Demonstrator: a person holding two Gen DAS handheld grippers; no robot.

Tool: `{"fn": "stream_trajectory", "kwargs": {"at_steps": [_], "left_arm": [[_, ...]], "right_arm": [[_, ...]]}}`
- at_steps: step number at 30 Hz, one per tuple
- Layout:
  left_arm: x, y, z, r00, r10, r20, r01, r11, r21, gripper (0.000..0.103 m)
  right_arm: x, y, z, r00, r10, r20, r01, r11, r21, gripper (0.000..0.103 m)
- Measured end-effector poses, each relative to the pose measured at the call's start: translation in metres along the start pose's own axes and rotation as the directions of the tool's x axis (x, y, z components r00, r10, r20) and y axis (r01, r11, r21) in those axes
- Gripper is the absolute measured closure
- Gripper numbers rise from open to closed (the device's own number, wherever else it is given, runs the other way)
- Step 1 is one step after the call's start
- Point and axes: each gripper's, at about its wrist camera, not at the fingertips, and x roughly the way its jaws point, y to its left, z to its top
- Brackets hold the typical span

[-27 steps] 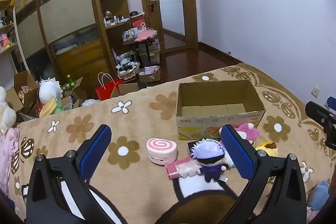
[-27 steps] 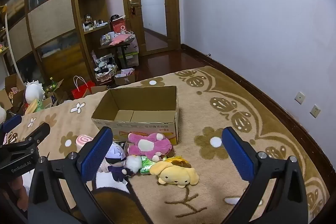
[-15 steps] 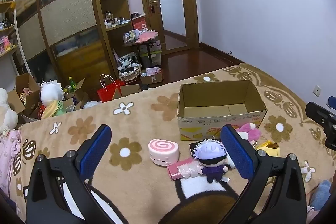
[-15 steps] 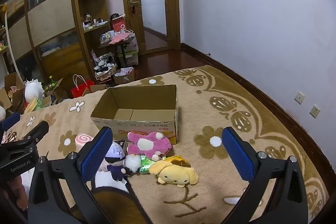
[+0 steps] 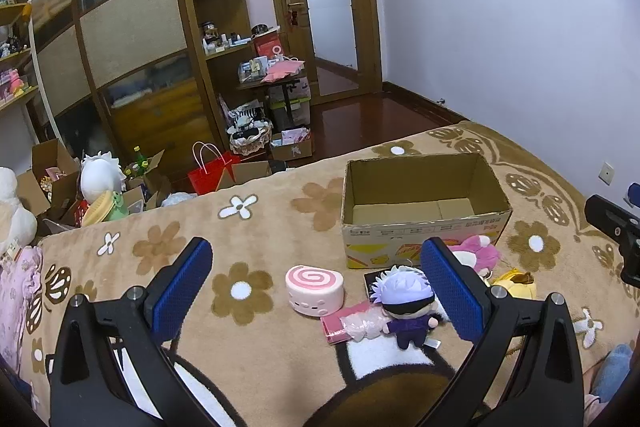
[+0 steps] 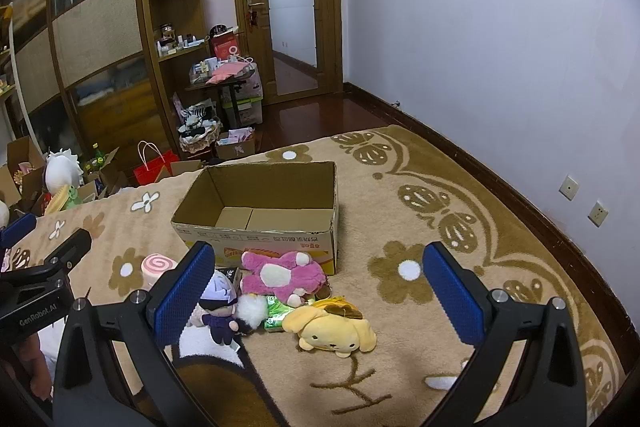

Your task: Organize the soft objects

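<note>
Left wrist view: the left gripper (image 5: 316, 285) hangs with fingers wide apart and empty above the flowered blanket (image 5: 256, 227). The pink swirl-roll plush (image 5: 315, 291) lies between them, the white-haired doll (image 5: 406, 303) at 3 o'clock of it, the empty cardboard box (image 5: 420, 215) at 1 o'clock.

Right wrist view: the right gripper (image 6: 318, 285) likewise has fingers apart, nothing held. The pink plush (image 6: 282, 277) touches the box front; the yellow dog plush (image 6: 334, 333) lies at its 5 o'clock.

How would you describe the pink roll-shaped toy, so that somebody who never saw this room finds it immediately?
Start at the open cardboard box on the flowered blanket. In front of its printed side lies a row of soft toys; the roll-shaped toy is at the left end of the row, beside the white-haired doll. Unlike its neighbours, it is a short cylinder with a pink spiral on top.
</note>
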Motion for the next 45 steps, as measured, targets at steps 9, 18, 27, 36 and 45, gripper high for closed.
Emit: {"fn": "stream_trajectory", "kwargs": {"at_steps": [9,18,27,36,45], "left_arm": [[-0.0005,0.0011,-0.0001,1.0,0.0,0.001,0.0,1.0,-0.001,0.0],[-0.0004,0.0005,0.0003,1.0,0.004,0.004,-0.004,1.0,0.002,0.0],[-0.002,-0.001,-0.0018,1.0,0.012,0.012,-0.013,1.0,0.017,0.0],[-0.0017,-0.0002,-0.0031,1.0,0.013,0.009,-0.013,1.0,0.017,0.0],[-0.0026,0.001,-0.0025,1.0,0.011,0.011,-0.011,1.0,0.019,0.0]], "right_arm": [[-0.0006,0.0008,0.0007,1.0,-0.003,0.0,0.003,1.0,-0.002,0.0],[-0.0009,0.0004,0.0005,1.0,0.0,0.0,0.0,1.0,-0.001,0.0],[-0.0015,0.001,0.0015,1.0,-0.003,-0.001,0.003,1.0,-0.002,0.0],[0.0001,0.0002,-0.0007,1.0,-0.003,-0.002,0.003,1.0,-0.003,0.0],[0.0003,0.0002,-0.0013,1.0,-0.004,-0.002,0.004,1.0,-0.003,0.0]]}}
